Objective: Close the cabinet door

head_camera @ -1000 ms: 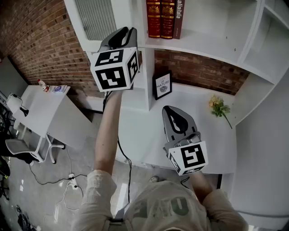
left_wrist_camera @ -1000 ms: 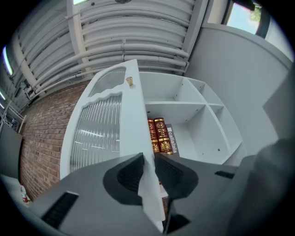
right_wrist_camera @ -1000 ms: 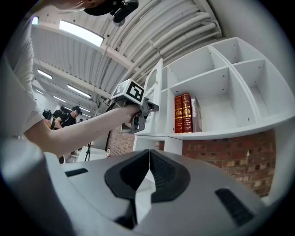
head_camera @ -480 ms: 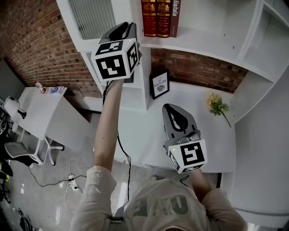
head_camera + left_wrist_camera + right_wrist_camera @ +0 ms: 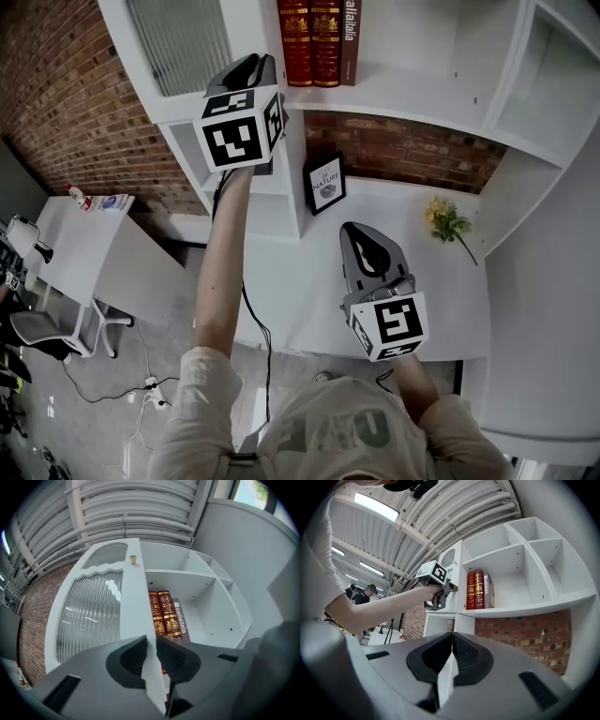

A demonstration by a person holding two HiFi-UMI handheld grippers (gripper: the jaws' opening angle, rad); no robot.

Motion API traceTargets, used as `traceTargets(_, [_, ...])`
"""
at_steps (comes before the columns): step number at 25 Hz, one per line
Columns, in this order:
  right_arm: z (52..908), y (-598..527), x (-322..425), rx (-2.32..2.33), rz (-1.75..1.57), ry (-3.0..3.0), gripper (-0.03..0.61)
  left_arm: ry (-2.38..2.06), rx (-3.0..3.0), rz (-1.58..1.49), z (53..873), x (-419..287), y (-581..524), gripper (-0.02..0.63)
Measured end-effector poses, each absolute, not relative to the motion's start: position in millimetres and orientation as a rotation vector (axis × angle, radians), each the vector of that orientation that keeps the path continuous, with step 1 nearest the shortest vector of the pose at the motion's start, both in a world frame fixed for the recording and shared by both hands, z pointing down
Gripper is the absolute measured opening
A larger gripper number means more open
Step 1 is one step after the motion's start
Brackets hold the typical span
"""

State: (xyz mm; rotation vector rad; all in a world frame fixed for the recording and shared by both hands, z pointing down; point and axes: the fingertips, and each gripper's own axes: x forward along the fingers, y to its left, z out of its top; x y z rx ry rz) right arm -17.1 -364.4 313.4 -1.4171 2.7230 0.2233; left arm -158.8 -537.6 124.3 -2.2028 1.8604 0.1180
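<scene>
White ribbed-glass cabinet door (image 5: 133,606), ajar: left tool (image 5: 151,641), jaws just closing, grips its edge for swinging shut; right tool (image 5: 452,641) clenched empty.

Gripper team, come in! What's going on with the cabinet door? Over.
Left gripper gripping cabinet door edge, jaws just closing. Right gripper shut, empty. Door open. Books tucked inside, nothing seen blocking.

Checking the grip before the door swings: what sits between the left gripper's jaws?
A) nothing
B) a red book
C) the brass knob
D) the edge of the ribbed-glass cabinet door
D: in the left gripper view, the left gripper has its jaws, which have just been closing, on the white edge of the cabinet door; the brass knob sits higher up the door, untouched.
</scene>
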Motion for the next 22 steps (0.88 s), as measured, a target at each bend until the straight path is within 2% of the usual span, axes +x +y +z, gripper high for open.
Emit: traceTargets(22, [300.9,-354.6,7.3,-1.504,0.263,2.656,0.016,1.839,-2.235,0.202,121.2,-149.6,-523.0,0.069])
